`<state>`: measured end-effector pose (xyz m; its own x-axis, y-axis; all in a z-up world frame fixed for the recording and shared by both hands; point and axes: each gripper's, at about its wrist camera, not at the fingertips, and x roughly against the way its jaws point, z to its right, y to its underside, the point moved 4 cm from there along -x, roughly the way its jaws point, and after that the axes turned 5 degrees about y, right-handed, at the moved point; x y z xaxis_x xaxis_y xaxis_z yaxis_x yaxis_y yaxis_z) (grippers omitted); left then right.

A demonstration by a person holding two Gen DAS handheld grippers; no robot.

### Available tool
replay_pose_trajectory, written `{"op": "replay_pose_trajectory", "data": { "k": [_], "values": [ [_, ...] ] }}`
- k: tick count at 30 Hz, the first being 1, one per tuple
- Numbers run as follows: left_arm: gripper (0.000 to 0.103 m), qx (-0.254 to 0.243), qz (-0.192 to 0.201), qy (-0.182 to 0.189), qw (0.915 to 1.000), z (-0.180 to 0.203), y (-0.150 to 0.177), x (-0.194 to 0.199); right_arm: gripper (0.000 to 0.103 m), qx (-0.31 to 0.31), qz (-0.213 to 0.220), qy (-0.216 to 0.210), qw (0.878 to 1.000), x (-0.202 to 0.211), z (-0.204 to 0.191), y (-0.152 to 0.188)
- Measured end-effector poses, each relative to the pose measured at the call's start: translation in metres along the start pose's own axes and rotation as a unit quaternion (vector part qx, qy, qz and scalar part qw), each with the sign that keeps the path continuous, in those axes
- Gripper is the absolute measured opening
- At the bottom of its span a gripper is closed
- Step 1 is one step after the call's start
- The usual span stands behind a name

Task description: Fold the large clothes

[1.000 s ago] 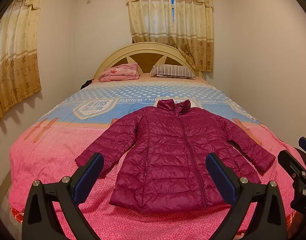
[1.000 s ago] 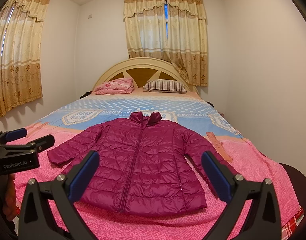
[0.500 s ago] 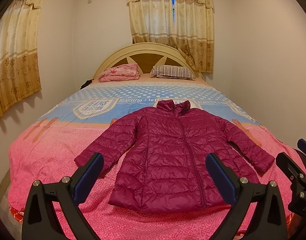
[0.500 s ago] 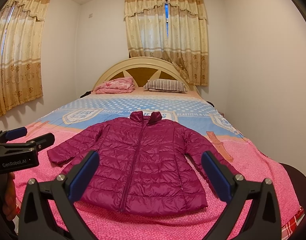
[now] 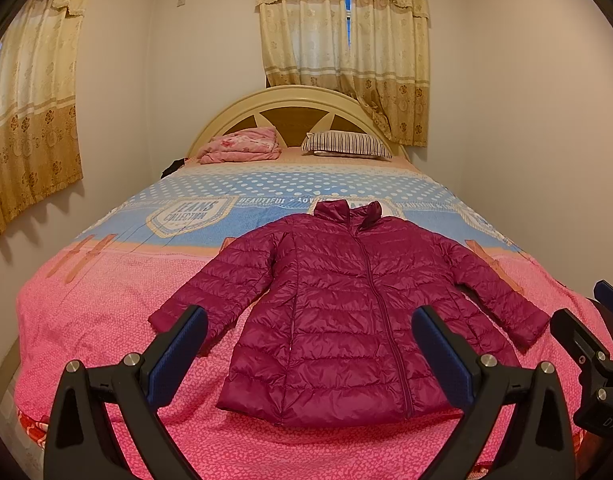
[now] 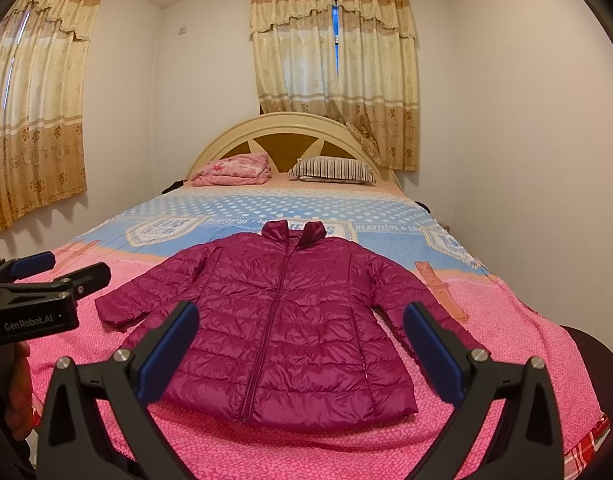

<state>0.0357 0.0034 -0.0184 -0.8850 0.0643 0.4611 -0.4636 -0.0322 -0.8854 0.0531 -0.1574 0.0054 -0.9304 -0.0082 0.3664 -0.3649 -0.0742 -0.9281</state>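
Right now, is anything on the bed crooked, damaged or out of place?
Nothing stands out. The jacket lies flat on the bed, zipped, both sleeves spread. Both grippers hover with open jaws, touching nothing.

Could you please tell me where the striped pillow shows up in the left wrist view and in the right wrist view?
Left wrist view: the striped pillow lies at the bed's far end, right of centre, below the curtain.
Right wrist view: the striped pillow sits near the middle, against the headboard.
Shared landmark: the folded pink blanket lies just left of it in both.
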Motion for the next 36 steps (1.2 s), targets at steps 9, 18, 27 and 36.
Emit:
{"op": "replay_pose_trajectory", "data": {
  "k": [9,18,27,36],
  "values": [
    [0.102,0.001,0.000,0.000,1.0000,-0.001,-0.001,0.000,0.103,0.000,0.000,0.001,1.000,0.001,-0.001,0.000],
    [0.102,0.001,-0.001,0.000,1.0000,0.000,0.000,0.000,0.103,0.000,0.000,-0.001,1.000,0.000,0.000,0.000],
    [0.102,0.002,-0.001,0.000,1.0000,-0.001,0.001,0.000,0.103,-0.001,-0.002,-0.002,1.000,0.000,-0.002,0.003],
    [0.102,-0.002,-0.015,-0.016,0.9998,-0.009,0.008,-0.025,0.103,-0.010,-0.019,-0.003,1.000,-0.018,0.008,0.011]
  ]
}}
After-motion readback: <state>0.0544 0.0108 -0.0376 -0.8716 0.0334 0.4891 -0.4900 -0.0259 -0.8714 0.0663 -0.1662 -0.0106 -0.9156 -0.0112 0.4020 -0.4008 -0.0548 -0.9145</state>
